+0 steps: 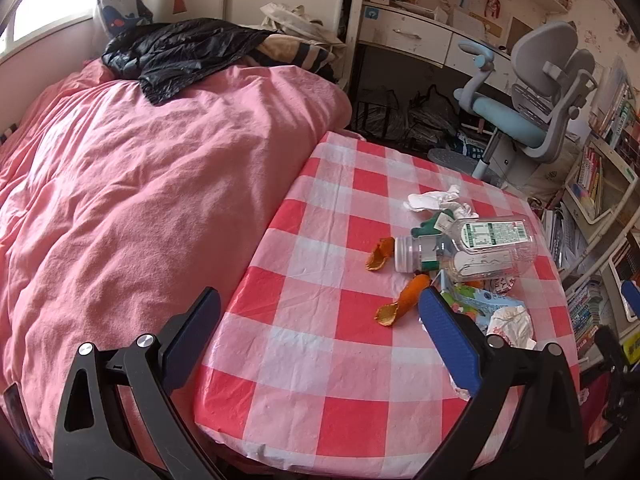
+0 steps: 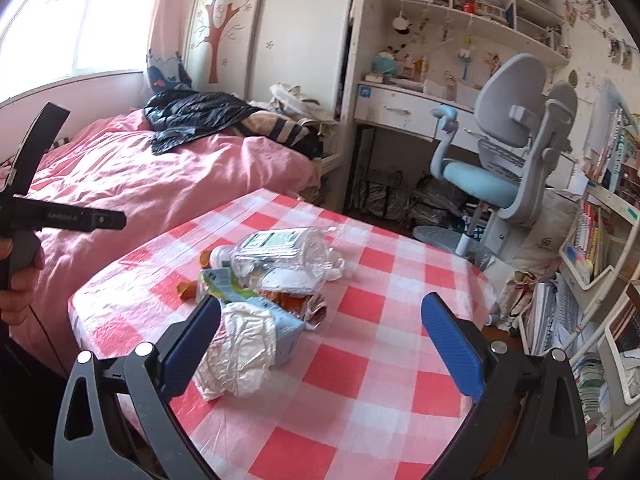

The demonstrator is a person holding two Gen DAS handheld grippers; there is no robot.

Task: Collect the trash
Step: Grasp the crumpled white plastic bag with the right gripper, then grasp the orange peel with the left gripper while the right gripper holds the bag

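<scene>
Left gripper (image 1: 320, 320): jaws wide apart, nothing between them. It hangs over the near-left part of the desk (image 1: 320, 360), which is covered in a red-and-white check cloth. Its right finger sits just beside the near edge of the trash pile; from this view I cannot tell whether it touches the carton.

Right gripper (image 2: 320, 328): jaws also wide apart, holding nothing. Its left finger is just beside a crumpled white wrapper (image 2: 240, 352); contact not resolvable. A hand (image 2: 18, 280) shows at the left edge of the right wrist view, gripping the black handle of the other tool.

Trash, all on the desk, clustered toward its far-right part as seen from the left wrist:
- Clear plastic bottle (image 1: 472, 246), lying on its side, white cap pointing toward the bed, green-and-white label facing up.
- Two pieces of orange peel: one (image 1: 379, 254) just beside the bottle cap, one (image 1: 400, 300) nearer, curled, close to the left gripper's right finger.
- Crumpled white paper (image 1: 438, 200) at the far side of the pile, touching a small dark green scrap (image 1: 434, 226) next to the bottle.
- Light blue and green drink carton (image 2: 256, 304), lying flat under the bottle's near side, with the white wrapper resting against its near end.

Surroundings: bed with pink duvet (image 1: 140, 200) directly against the desk's left side; black jacket (image 1: 180, 52) on its far end. Grey and blue chair (image 1: 532, 108) beyond the desk, bookshelves (image 1: 600, 184) at right.
</scene>
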